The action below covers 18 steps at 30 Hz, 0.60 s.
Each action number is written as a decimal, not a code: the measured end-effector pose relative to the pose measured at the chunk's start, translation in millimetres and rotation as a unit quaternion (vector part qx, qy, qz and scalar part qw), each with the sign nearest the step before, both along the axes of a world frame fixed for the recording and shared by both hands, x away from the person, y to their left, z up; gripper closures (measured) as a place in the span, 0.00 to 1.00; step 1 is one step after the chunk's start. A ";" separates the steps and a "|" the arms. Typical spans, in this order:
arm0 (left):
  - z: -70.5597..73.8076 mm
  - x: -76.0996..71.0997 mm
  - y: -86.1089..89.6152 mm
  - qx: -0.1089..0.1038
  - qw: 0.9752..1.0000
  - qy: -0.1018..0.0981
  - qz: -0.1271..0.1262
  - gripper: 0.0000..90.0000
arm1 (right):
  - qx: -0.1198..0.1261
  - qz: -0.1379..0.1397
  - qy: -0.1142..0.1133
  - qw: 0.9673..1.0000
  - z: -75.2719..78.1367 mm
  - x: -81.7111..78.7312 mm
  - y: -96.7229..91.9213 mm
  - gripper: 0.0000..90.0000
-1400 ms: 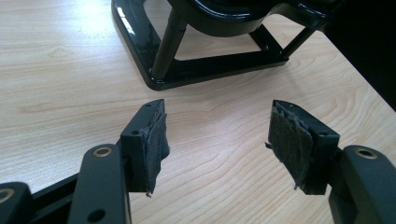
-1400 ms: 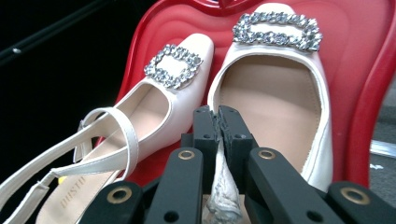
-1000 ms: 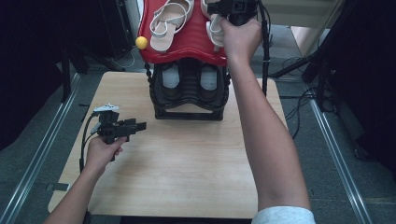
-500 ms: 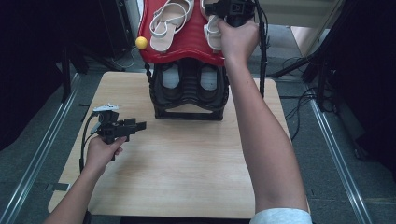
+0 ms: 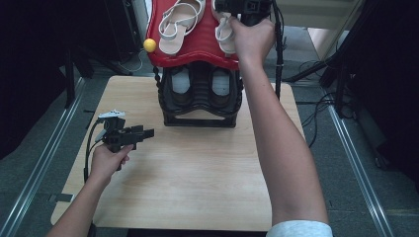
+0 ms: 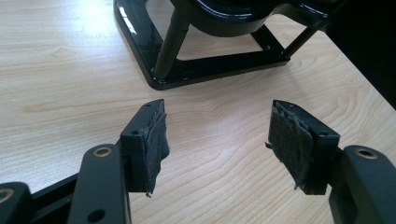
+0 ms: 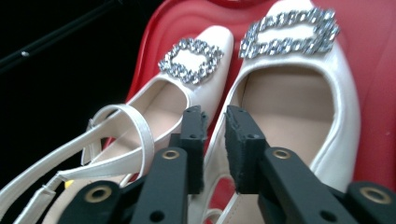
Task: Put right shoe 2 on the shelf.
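Observation:
A pair of cream shoes with rhinestone buckles lies on the red top shelf [image 5: 197, 47] of a black shoe rack [image 5: 200, 94]. In the high view one shoe [image 5: 179, 24] is at the left and the other [image 5: 225, 32] at the right, under my right hand. In the right gripper view my right gripper [image 7: 215, 126] straddles the side rim of the nearer shoe [image 7: 299, 98]. Its jaws have just been opening, and a narrow gap shows with the pads off the rim. The strapped shoe [image 7: 187, 88] lies beside it. My left gripper [image 5: 146, 133] hovers open over the table, with its pads [image 6: 154, 135] bare.
A yellow ball [image 5: 149, 45] sits at the red shelf's left edge. Darker shoes rest on the rack's lower tier [image 5: 182, 81]. The rack's black base [image 6: 196, 74] stands just ahead of the left gripper on the wooden table [image 5: 197, 177]. Metal rails run along both table sides.

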<state>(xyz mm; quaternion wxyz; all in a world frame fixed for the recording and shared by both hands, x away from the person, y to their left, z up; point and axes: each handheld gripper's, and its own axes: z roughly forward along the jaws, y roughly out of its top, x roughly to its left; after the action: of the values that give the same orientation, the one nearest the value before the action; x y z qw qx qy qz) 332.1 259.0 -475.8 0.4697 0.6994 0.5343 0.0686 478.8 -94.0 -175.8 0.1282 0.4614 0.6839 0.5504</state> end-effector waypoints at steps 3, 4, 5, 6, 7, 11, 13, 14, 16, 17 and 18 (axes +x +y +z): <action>-0.1 -0.2 0.5 0.001 1.000 0.001 0.000 0.42 | 0.002 0.003 -0.003 1.000 5.7 -1.1 -3.0 0.80; -0.2 -0.2 0.6 0.001 1.000 0.001 0.000 0.42 | -0.001 0.002 -0.006 1.000 7.7 -1.7 -3.9 0.79; -0.1 -0.2 0.5 0.000 1.000 0.001 0.000 0.42 | -0.005 0.002 -0.011 1.000 9.4 -2.1 -5.1 0.78; -0.1 -0.3 0.3 0.000 1.000 0.001 0.000 0.42 | -0.006 0.000 -0.013 1.000 11.0 -3.1 -6.5 0.76; -0.2 -0.3 0.1 0.000 1.000 0.000 0.000 0.42 | -0.004 0.000 -0.014 1.000 12.1 -3.4 -8.4 0.76; -0.4 -0.6 -0.4 0.001 1.000 0.000 0.000 0.42 | -0.004 -0.003 -0.017 1.000 14.9 -4.2 -18.6 0.72; -0.6 -0.6 -0.3 0.002 1.000 0.001 -0.001 0.42 | -0.005 -0.002 -0.012 1.000 15.2 -4.1 -22.1 0.70; -0.5 -0.7 -0.2 0.004 1.000 0.002 -0.002 0.42 | -0.006 -0.002 -0.013 1.000 15.3 -4.3 -23.6 0.70; -0.4 -0.7 -0.2 0.001 1.000 0.001 -0.001 0.42 | -0.008 -0.003 -0.014 1.000 15.6 -4.6 -27.0 0.69; -0.4 -0.7 -0.3 0.000 1.000 0.001 0.000 0.42 | -0.007 -0.003 -0.013 1.000 16.0 -5.1 -28.6 0.69; -0.4 -0.6 -0.4 0.001 1.000 0.001 0.000 0.42 | -0.007 -0.003 -0.013 1.000 16.4 -5.3 -30.2 0.69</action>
<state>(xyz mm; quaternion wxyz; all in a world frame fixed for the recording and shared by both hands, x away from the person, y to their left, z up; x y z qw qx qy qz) 331.5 258.6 -476.2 0.4689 0.6999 0.5344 0.0681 473.5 -124.2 -159.4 0.1420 0.4555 0.6848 0.5509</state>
